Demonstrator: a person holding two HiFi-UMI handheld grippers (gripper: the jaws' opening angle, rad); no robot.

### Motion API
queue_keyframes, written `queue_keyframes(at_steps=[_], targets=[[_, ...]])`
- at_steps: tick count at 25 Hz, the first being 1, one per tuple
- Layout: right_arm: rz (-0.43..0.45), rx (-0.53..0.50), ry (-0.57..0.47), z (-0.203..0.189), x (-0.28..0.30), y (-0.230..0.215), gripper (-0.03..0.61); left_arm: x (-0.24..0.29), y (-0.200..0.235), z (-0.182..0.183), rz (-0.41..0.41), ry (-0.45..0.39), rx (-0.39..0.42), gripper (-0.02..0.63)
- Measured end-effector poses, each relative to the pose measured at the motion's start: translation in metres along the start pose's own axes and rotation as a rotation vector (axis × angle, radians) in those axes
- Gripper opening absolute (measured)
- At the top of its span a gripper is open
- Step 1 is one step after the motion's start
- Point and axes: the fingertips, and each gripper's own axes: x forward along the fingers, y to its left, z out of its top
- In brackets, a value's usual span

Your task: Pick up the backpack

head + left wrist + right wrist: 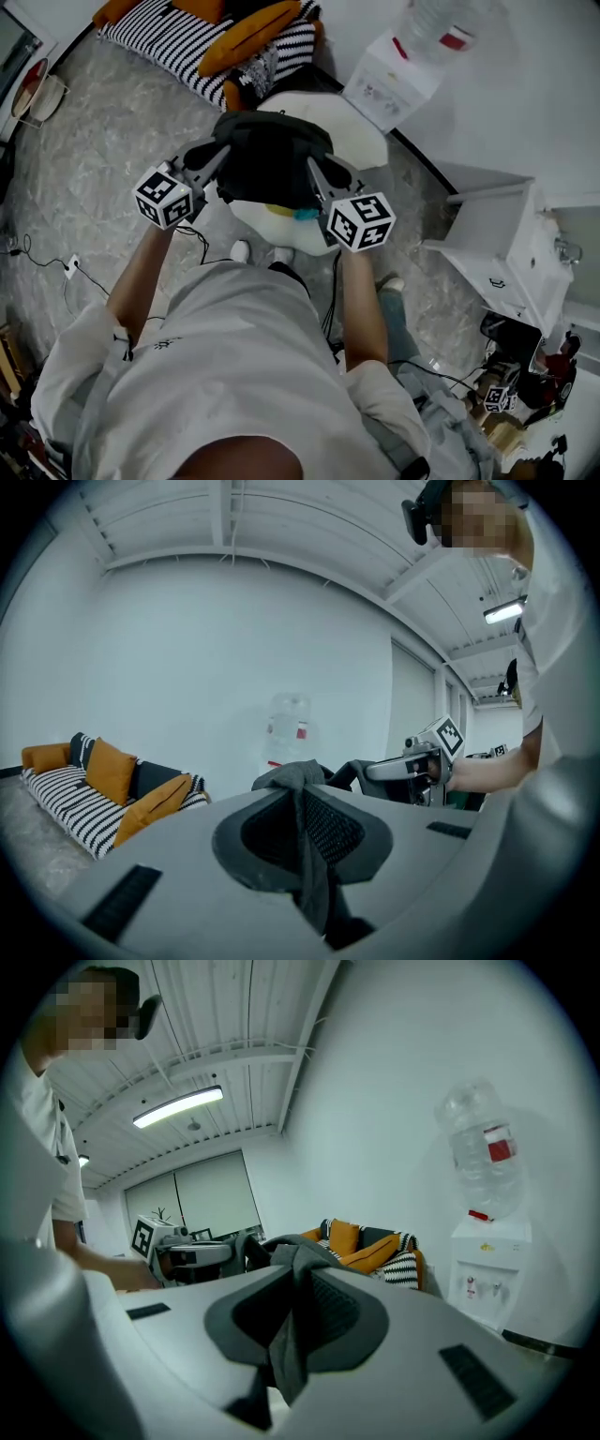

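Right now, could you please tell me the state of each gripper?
Left gripper: closed, pinching a fold of the backpack fabric.
Right gripper: closed, pinching the backpack fabric too.

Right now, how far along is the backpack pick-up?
Done: both grips are made. The left gripper and right gripper are each shut on a fold of the backpack fabric. In hand: the backpack hangs between them over the white cushion. Left: the head view cannot settle whether it is fully clear of the cushion; if not, lift higher.
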Motion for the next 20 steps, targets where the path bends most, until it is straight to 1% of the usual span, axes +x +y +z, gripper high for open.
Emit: queue_keyframes(at_steps=[6,12,20], targets=[[-0.02,-0.021,-0.043,0.024,-0.009,-0.001,0.048,0.006,-0.004,0.026,-0.017,-0.038,0.039,0.034],[-0.032,-0.033,-0.08,0.044,-0.017,-0.001,0.048,0.012,-0.007,0.046,-0.033,-0.075,0.06,0.034],[-0.054,-0.034,-0.12,0.055,-0.025,0.003,0.044,0.012,-0.01,0.06,-0.058,-0.118,0.082,0.034]])
